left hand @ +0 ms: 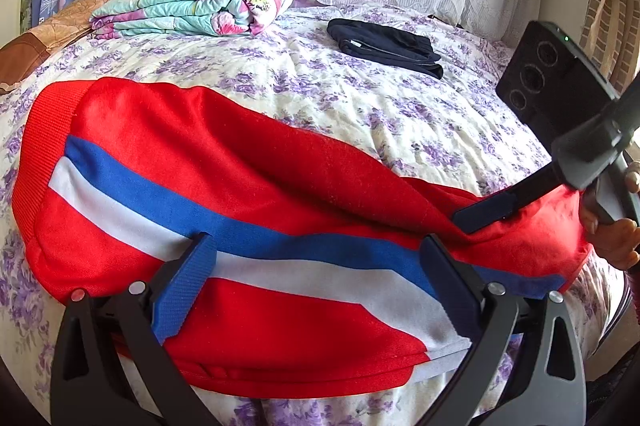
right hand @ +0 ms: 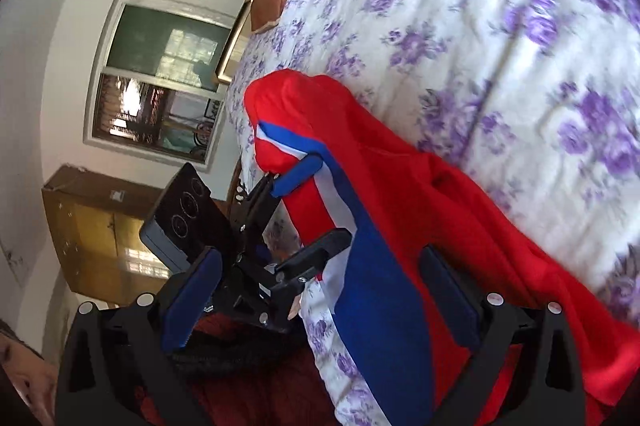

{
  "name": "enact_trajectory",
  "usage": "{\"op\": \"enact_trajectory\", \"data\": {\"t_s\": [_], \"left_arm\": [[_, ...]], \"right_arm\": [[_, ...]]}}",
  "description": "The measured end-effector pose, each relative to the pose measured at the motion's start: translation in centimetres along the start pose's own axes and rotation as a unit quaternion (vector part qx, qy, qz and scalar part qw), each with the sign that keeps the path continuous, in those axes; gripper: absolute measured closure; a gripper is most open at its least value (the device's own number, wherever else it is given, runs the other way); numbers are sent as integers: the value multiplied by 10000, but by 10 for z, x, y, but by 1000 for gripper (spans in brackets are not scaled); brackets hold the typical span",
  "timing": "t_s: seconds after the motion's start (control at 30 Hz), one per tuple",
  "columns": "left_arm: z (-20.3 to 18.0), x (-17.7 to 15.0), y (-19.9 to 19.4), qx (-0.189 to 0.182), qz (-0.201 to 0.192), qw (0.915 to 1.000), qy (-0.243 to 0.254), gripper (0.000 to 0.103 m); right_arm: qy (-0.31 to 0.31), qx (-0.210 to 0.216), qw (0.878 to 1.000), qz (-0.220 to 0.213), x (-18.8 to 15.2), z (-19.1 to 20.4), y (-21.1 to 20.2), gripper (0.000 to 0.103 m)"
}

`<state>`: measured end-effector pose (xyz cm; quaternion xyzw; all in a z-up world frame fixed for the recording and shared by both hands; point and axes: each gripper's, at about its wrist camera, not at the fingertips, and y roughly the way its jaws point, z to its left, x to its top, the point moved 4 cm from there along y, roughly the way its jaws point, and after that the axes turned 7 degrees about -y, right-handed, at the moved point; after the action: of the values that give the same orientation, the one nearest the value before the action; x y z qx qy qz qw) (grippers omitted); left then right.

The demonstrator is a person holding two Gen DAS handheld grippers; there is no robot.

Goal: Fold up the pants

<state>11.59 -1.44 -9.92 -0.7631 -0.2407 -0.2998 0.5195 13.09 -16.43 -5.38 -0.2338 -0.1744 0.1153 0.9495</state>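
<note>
Red pants (left hand: 248,226) with a blue and white side stripe fill the space right in front of my left tool (left hand: 320,286), lying folded lengthwise along the near edge of the bed (left hand: 360,114). My left tool's fingers (left hand: 184,290) are spread wide, one on each side of the stripe and over the cloth, gripping nothing. My right tool (left hand: 486,212) comes in from the right edge of the bed, and its dark fingertip presses into the bunched red fabric at that end; from my left camera I cannot tell whether it is pinching the cloth. In my right camera the right tool (right hand: 320,290) stands released, its fingers wide apart with the blue stripe of the pants (right hand: 400,226) running between them, and my left tool (right hand: 308,210) is beyond, at the far end of the garment. Toward the far side of the bed lie a folded dark garment (left hand: 384,42) and, nearer the left corner, a floral quilt (left hand: 200,6) folded into a bundle.
</note>
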Motion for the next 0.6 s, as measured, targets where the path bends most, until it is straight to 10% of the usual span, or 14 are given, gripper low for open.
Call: {"op": "enact_trajectory", "data": {"t_s": [0.27,0.43,0.6], "left_arm": [[0,0,0,-1,-1,10000,2,5],[0,-1,0,4,1,10000,4,5],[0,-1,0,7,0,10000,0,5]], "right_arm": [[57,-54,9967,-807,31,-19,-28,3],[107,-25,9986,-519,36,-31,-24,3],[-436,-811,9936,-660,51,-17,-41,3]]}}
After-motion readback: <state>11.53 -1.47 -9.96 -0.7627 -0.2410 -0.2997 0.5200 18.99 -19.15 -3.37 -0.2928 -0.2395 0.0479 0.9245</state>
